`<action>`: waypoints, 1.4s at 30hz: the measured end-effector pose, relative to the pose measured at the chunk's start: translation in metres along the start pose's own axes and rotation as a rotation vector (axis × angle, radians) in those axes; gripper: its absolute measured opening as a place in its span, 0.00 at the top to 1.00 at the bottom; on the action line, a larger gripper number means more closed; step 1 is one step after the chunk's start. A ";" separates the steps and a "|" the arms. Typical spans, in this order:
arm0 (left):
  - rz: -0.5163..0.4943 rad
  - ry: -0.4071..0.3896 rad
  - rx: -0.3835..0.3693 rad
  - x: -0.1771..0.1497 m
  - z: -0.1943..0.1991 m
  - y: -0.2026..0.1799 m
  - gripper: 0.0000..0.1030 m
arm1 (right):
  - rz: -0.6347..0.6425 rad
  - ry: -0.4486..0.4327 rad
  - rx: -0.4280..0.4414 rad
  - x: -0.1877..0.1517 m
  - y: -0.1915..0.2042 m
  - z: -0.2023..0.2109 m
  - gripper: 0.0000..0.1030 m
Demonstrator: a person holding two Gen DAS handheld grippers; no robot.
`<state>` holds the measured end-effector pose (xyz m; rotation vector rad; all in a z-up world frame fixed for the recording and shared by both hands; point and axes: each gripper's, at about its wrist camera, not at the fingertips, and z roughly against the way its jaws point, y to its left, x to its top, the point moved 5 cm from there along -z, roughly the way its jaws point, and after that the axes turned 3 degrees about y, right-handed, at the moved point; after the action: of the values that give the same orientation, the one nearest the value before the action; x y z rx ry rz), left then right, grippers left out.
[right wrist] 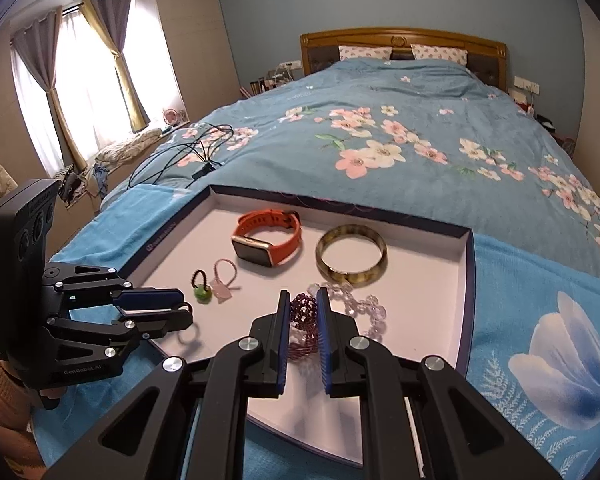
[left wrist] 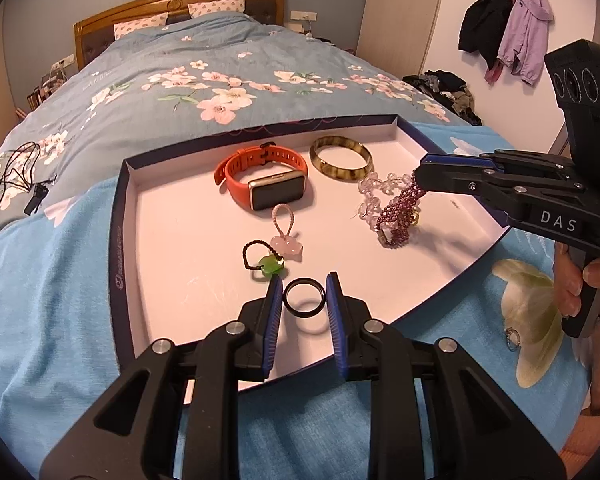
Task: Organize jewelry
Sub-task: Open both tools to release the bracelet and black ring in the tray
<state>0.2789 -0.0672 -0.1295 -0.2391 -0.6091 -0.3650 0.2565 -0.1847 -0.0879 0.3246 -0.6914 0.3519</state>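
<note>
A black ring (left wrist: 304, 298) was pinched between the blue pads of the left claw (left wrist: 303, 304), held edge-on just above the white floor of the tray (left wrist: 180, 216), near its front rim. Contact was only at two thin points of the rim, so a small twist could have let the ring pivot or spring out, probably onto the blue blanket (left wrist: 60, 280), where a small dark thing would be hard to find.

A purple bead bracelet (right wrist: 303, 309) was clamped in the right claw (right wrist: 302, 320), its loops hanging to the tray floor beside a clear bead bracelet (right wrist: 360, 308). The two strands lay touching; a lift might have dragged the clear one along.

Just beyond the ring lay a green charm (left wrist: 271, 266) and a pink charm (left wrist: 286, 245), close enough to be knocked if the ring were set down carelessly. An orange watch (left wrist: 260, 178) and a bangle (left wrist: 340, 158) lay farther back, well apart.
</note>
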 end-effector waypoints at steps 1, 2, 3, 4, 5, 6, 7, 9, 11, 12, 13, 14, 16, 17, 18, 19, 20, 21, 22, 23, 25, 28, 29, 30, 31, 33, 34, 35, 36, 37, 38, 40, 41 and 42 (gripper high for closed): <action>0.002 0.003 0.001 0.000 -0.002 0.001 0.78 | -0.004 0.002 -0.001 0.000 -0.002 -0.001 0.89; 0.003 0.007 0.001 0.000 -0.003 0.002 0.78 | -0.007 0.005 -0.001 -0.001 -0.003 -0.001 0.89; 0.005 0.011 0.001 0.000 -0.005 0.003 0.78 | -0.012 0.007 -0.003 -0.001 -0.004 -0.002 0.89; 0.008 0.014 0.003 0.000 -0.006 0.003 0.78 | -0.018 0.011 -0.003 -0.002 -0.005 -0.004 0.89; 0.009 0.017 0.004 0.000 -0.007 0.003 0.78 | -0.021 0.014 -0.003 -0.003 -0.006 -0.004 0.89; 0.010 0.018 -0.001 0.000 -0.008 0.003 0.78 | -0.024 0.017 -0.006 -0.003 -0.007 -0.005 0.89; 0.014 0.019 -0.005 0.001 -0.008 0.003 0.78 | -0.027 0.021 -0.008 -0.004 -0.008 -0.006 0.89; 0.015 0.019 0.003 0.003 -0.010 0.003 0.78 | -0.034 0.026 -0.010 -0.005 -0.009 -0.008 0.89; 0.019 0.019 0.003 0.003 -0.010 0.004 0.78 | -0.042 0.031 -0.017 -0.006 -0.011 -0.010 0.87; 0.016 0.016 0.004 0.003 -0.010 0.003 0.78 | -0.047 0.034 -0.023 -0.006 -0.012 -0.011 0.86; 0.013 0.013 0.007 0.003 -0.009 0.002 0.77 | -0.051 0.036 -0.024 -0.007 -0.013 -0.011 0.86; 0.013 0.009 0.011 0.003 -0.008 0.002 0.76 | -0.054 0.039 -0.026 -0.008 -0.014 -0.012 0.86; 0.009 -0.008 0.021 0.004 -0.002 0.001 0.75 | -0.058 0.038 -0.032 -0.008 -0.016 -0.011 0.85; 0.005 -0.018 0.028 0.004 0.001 0.000 0.74 | -0.062 0.035 -0.034 -0.009 -0.017 -0.010 0.83; 0.002 -0.031 0.038 0.004 0.006 -0.001 0.73 | -0.068 0.031 -0.039 -0.009 -0.018 -0.008 0.81; -0.002 -0.045 0.045 0.004 0.011 -0.002 0.72 | -0.072 0.026 -0.044 -0.010 -0.019 -0.006 0.77; -0.004 -0.058 0.051 0.004 0.016 -0.003 0.72 | -0.075 0.020 -0.046 -0.010 -0.020 -0.003 0.77; -0.007 -0.076 0.055 0.003 0.023 -0.004 0.67 | -0.078 0.012 -0.050 -0.011 -0.021 0.000 0.77; -0.009 -0.093 0.060 0.003 0.030 -0.005 0.63 | -0.080 0.004 -0.057 -0.012 -0.021 0.004 0.77; -0.015 -0.109 0.061 0.001 0.036 -0.006 0.63 | -0.081 -0.004 -0.061 -0.014 -0.021 0.009 0.77; -0.029 -0.131 0.054 -0.005 0.049 -0.010 0.63 | -0.078 -0.022 -0.051 -0.017 -0.019 0.019 0.76; -0.042 -0.153 0.028 -0.017 0.066 -0.016 0.62 | -0.069 -0.040 -0.031 -0.026 -0.013 0.036 0.69; -0.044 -0.153 0.015 -0.023 0.071 -0.019 0.61 | -0.061 -0.044 -0.028 -0.031 -0.010 0.042 0.69; -0.050 -0.149 0.003 -0.029 0.073 -0.022 0.61 | -0.055 -0.044 -0.028 -0.034 -0.008 0.046 0.69; -0.057 -0.145 -0.006 -0.036 0.076 -0.025 0.61 | -0.047 -0.041 -0.024 -0.041 -0.005 0.053 0.69; -0.074 -0.124 -0.032 -0.050 0.079 -0.033 0.60 | -0.038 -0.033 -0.014 -0.054 0.000 0.061 0.67; -0.081 -0.116 -0.040 -0.055 0.077 -0.037 0.60 | -0.035 -0.025 -0.010 -0.060 0.002 0.063 0.67; -0.093 -0.103 -0.050 -0.062 0.077 -0.041 0.60 | -0.032 -0.014 -0.009 -0.066 0.004 0.065 0.67; -0.099 -0.094 -0.057 -0.067 0.076 -0.044 0.59 | -0.025 -0.001 -0.017 -0.076 0.006 0.067 0.67; -0.106 -0.078 -0.071 -0.074 0.075 -0.049 0.59 | -0.021 0.011 -0.024 -0.082 0.007 0.068 0.67; -0.110 -0.070 -0.079 -0.080 0.074 -0.051 0.59 | -0.017 0.027 -0.028 -0.090 0.008 0.068 0.67; -0.113 -0.056 -0.091 -0.087 0.072 -0.056 0.57 | -0.016 0.050 -0.037 -0.102 0.010 0.068 0.67; -0.112 -0.047 -0.105 -0.091 0.070 -0.059 0.57 | -0.015 0.062 -0.037 -0.107 0.012 0.068 0.67; -0.116 -0.037 -0.115 -0.095 0.069 -0.062 0.56 | -0.010 0.076 -0.038 -0.113 0.014 0.067 0.67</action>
<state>0.1469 -0.0761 -0.1241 -0.3219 -0.6409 -0.5086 0.1319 -0.2225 -0.1125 0.2767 -0.6208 0.3392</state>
